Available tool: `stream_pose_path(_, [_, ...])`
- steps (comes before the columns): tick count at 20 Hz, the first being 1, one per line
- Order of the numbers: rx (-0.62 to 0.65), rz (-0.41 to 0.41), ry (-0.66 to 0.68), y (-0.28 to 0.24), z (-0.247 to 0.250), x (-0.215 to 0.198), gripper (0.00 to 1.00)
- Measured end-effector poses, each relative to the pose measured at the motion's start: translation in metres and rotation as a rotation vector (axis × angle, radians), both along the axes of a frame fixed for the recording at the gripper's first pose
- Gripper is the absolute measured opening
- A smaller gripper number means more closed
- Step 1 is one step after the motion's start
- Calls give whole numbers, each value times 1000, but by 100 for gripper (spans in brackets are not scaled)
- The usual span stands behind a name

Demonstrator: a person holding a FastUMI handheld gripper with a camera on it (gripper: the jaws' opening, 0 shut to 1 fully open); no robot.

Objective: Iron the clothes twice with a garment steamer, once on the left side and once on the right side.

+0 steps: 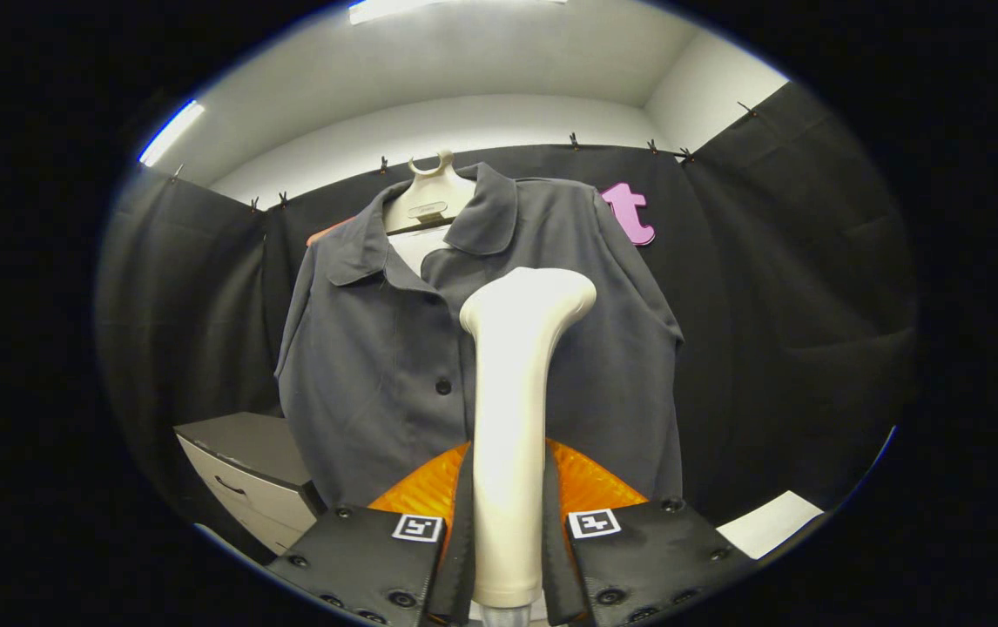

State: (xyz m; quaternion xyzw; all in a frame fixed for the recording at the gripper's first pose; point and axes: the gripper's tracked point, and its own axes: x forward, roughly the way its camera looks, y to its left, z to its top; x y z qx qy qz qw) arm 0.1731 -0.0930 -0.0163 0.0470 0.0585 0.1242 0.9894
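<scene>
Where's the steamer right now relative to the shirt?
In the gripper view the cream garment steamer stands upright, clamped between the gripper fingers, its head in front of the grey shirt, just right of the button placket, below the collar.

Gripper [506, 557] body: two black finger blocks [368, 557] showing at 6 o'clock, matte and slightly textured, wedge-shaped, widening toward the camera. Round black screws [610, 596] sitting along their edges, several per block. Each block is carrying a small square black-and-white fiducial tag [418, 527] on a white patch at its inner forward corner, one at 7 o'clock of the centre gap, the other at 5 o'clock. Inner faces are showing as thin black pads [462, 557] running forward. Orange ribbed, translucent-looking parts [590, 483] are fanning out ahead of the blocks, either side of the gap.
</scene>
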Motion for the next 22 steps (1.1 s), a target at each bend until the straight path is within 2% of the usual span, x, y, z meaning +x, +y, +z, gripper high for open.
stream_pose_path(7, [-33,4,48,1,-35,-11,39])
stream_pose_path(22, [-59,-14,208,-9,-149,-63,39])
